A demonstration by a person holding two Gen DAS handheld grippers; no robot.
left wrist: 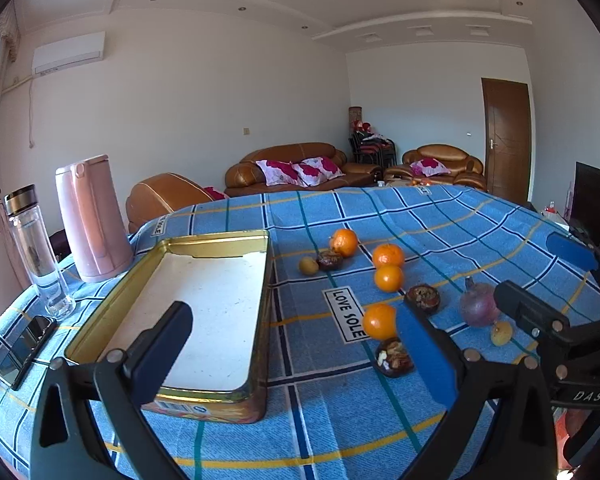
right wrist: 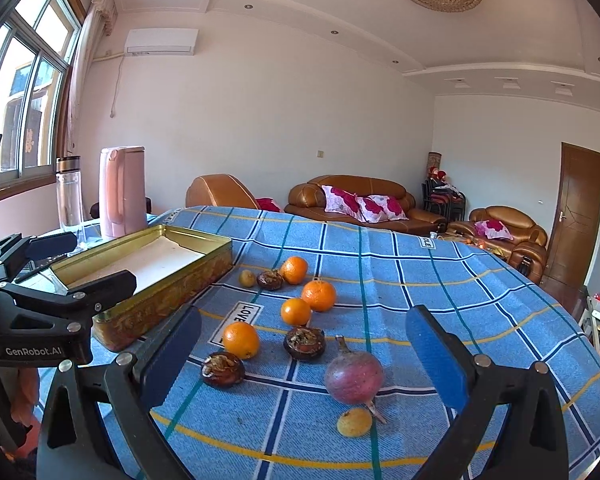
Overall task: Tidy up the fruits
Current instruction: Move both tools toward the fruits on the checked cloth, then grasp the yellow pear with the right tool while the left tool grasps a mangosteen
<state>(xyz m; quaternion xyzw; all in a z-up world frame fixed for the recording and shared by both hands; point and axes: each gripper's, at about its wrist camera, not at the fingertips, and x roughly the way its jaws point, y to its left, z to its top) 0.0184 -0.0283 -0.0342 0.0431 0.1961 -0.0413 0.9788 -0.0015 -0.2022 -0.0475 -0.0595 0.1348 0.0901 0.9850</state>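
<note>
An empty gold tin (left wrist: pixel 210 402) with a white floor lies on the blue checked cloth, left of the fruit. Several oranges (left wrist: pixel 379 321) (right wrist: pixel 241 340), three dark brown fruits (left wrist: pixel 422 298) (right wrist: pixel 304 343), a purple round fruit (left wrist: pixel 480 306) (right wrist: pixel 354 376) and two small yellow fruits (left wrist: pixel 501 333) (right wrist: pixel 354 422) are scattered loose on the cloth. My left gripper (left wrist: pixel 296 352) hovers open over the tin's near right corner, holding nothing. My right gripper (right wrist: pixel 306 360) hangs open above the nearest fruits, the purple one just inside its right finger.
A pink kettle (left wrist: pixel 92 220), a glass bottle (left wrist: pixel 40 256) and a phone (left wrist: pixel 24 348) stand left of the tin near the table's left edge. Brown sofas (right wrist: pixel 352 200) sit beyond the far edge. Each gripper shows at the side of the other's view.
</note>
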